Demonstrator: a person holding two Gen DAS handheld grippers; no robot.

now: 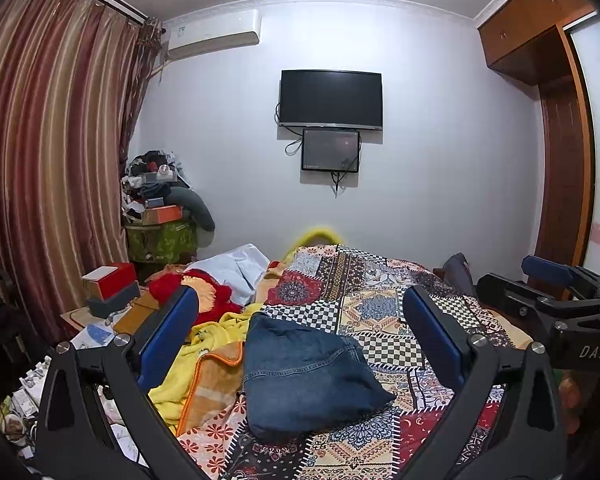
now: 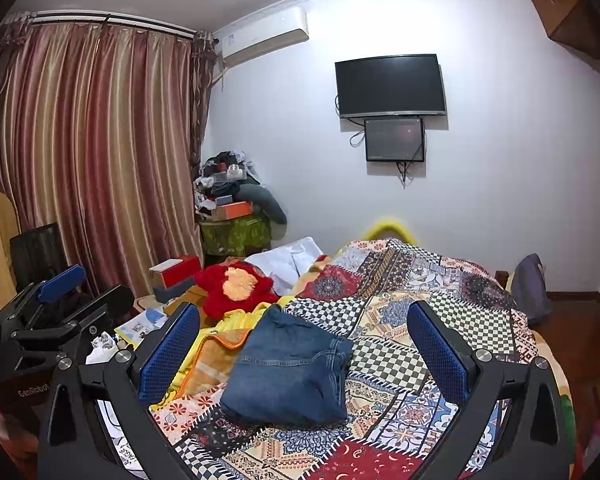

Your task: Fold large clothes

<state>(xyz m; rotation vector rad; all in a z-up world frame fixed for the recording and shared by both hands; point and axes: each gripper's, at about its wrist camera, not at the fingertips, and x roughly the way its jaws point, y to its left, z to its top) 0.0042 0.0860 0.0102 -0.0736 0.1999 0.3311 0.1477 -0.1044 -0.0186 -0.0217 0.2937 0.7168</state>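
Jeans [image 1: 308,376] are sitting folded into a compact bundle on the patchwork quilt [image 1: 384,304], roughly mid-bed, with a yellow blanket [image 1: 216,332] bunched just beside them on the curtain side. Both grippers are held back from the bundle and nothing is gripped: the left gripper [image 1: 300,328] has its jaws spread wide, and the right gripper [image 2: 304,340] is opened just as wide, with the denim framed between the blue pads but not touched.

Denim like this is probably on the heavy side and fairly stiff, so the stack should keep its shape if lifted, though the layers could slide apart if only 1 layer gets pinched. A hold is best taken across the thick folded edge nearest the cameras, 1 gripper at each corner, so all layers are caught together. The seams give decent grip.
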